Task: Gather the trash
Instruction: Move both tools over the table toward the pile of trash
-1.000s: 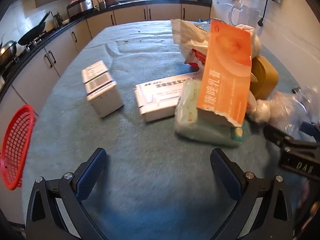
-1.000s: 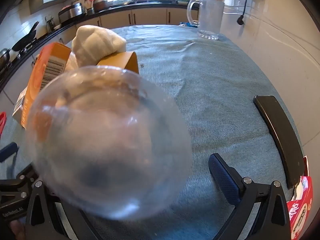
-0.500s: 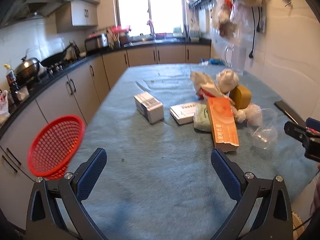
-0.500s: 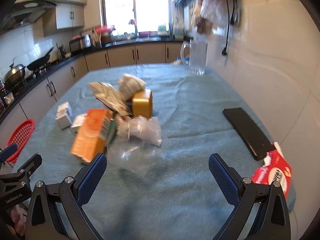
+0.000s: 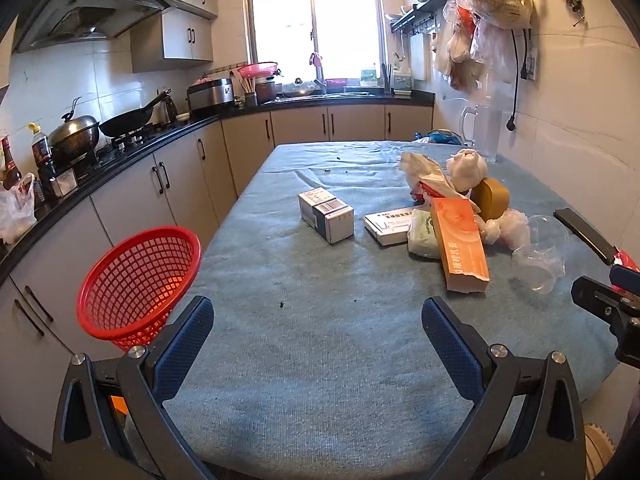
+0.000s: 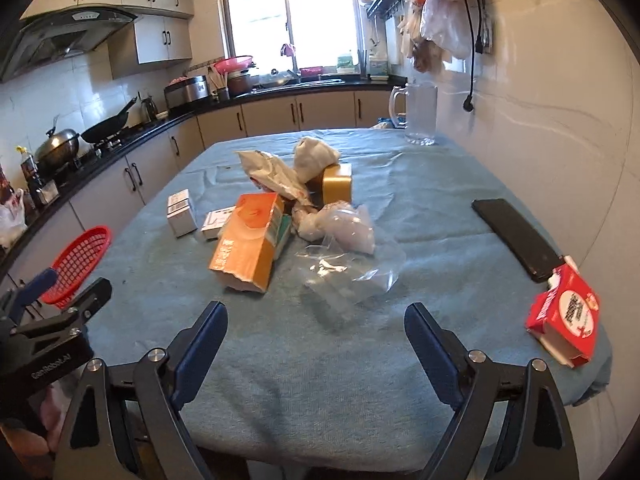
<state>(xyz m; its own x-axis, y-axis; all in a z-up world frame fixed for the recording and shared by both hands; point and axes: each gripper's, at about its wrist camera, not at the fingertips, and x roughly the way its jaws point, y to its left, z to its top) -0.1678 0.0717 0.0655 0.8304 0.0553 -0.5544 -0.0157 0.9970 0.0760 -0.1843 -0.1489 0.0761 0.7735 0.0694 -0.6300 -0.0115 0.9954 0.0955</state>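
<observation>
Blue-padded fingers of my left gripper (image 5: 318, 340) stand wide apart with nothing between them, held above the near part of the table (image 5: 320, 380), which is covered in a grey-blue cloth. My right gripper (image 6: 316, 340) is spread just as wide and also empty. The trash sits clustered past the middle of the table: an orange carton (image 6: 250, 242) lying on its side with a torn near end, a clear plastic container (image 5: 542, 256) tipped over just to its right, a crumpled clear bag (image 6: 344, 228) behind that, a gold box (image 6: 337, 184) with a white wad (image 6: 314, 156) leaning on it, and a flat white box (image 5: 390, 222). A small white box (image 5: 326, 216) stands apart to the left of the pile. I see the red mesh basket (image 5: 138, 280) hanging off the table's left edge. A black phone (image 6: 516, 238) and a red packet (image 6: 566, 316) lie at the right side, well clear of the heap
</observation>
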